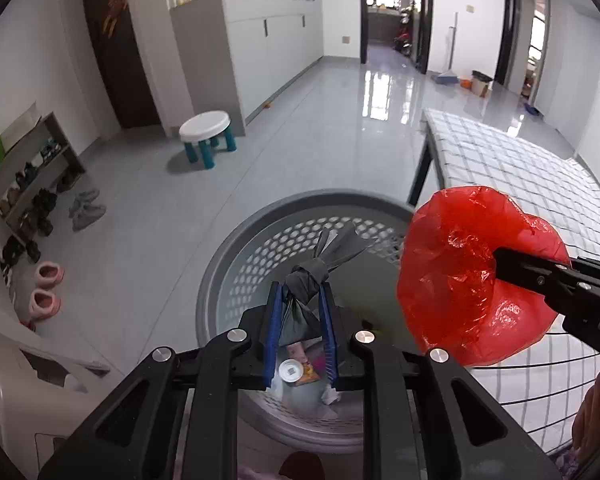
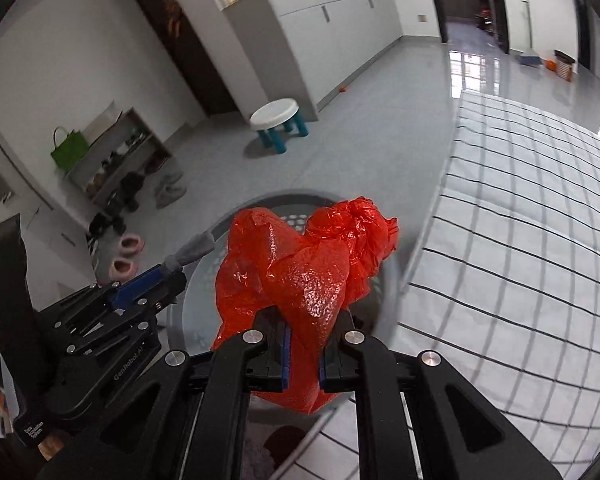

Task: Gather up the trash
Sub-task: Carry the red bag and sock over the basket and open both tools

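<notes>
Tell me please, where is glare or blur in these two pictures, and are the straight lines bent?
Left wrist view: window glare on the glossy floor; the red bag is sharp. Right wrist view: the checked cloth is smeared by motion blur, glare on the floor. Both views: fisheye bends walls and doorframes, dark corners.

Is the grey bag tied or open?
Tied. The grey bag has a knot at its neck, loose ends fanned above it; the left gripper clamps just below the knot, over the basket.
</notes>
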`<state>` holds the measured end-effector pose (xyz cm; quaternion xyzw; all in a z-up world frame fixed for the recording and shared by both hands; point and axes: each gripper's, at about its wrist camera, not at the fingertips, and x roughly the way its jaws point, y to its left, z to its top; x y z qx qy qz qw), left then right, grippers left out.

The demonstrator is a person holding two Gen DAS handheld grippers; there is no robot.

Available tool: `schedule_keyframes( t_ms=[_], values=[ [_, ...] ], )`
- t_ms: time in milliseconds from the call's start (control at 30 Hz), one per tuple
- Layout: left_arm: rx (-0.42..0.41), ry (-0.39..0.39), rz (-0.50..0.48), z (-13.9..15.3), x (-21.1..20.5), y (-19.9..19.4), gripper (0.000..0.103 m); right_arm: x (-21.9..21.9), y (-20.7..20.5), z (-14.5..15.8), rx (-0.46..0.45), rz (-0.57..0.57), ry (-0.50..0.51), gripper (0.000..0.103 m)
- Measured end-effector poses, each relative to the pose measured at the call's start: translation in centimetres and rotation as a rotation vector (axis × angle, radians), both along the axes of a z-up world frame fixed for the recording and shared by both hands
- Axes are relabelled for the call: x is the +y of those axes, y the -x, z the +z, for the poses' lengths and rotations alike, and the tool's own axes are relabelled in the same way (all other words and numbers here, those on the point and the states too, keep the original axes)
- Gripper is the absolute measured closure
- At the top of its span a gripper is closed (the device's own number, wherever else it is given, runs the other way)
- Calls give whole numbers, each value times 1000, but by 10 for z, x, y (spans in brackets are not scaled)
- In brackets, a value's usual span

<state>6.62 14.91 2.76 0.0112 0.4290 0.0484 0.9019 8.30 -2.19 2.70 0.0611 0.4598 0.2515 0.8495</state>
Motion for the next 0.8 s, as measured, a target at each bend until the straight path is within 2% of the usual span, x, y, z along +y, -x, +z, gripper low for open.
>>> schedule_keyframes(
  t_ms=[333,467,500,567,600,633,700,800],
  values=[
    [52,10,54,-23,21,-6,82,16,-11,-27,38,35,9,93],
    [58,19,66,-26,22,-8,79,20,-16,-27,36,35,13,87],
    [58,20,67,-26,22,-7,76,21,-15,-27,34,34,16,85],
    [58,19,67,-26,22,-7,68,18,-13,-26,25,31,16,65],
    [57,17,68,-25,22,-7,61,18,-12,-25,19,28,14,60],
    [55,15,70,-25,22,-7,49,16,-10,-23,7,20,13,58],
    [41,16,79,-23,24,-4,39,15,-9,-24,0,18,15,58],
    [36,20,88,-21,26,-3,39,14,-8,-22,-3,15,5,58]
  ],
)
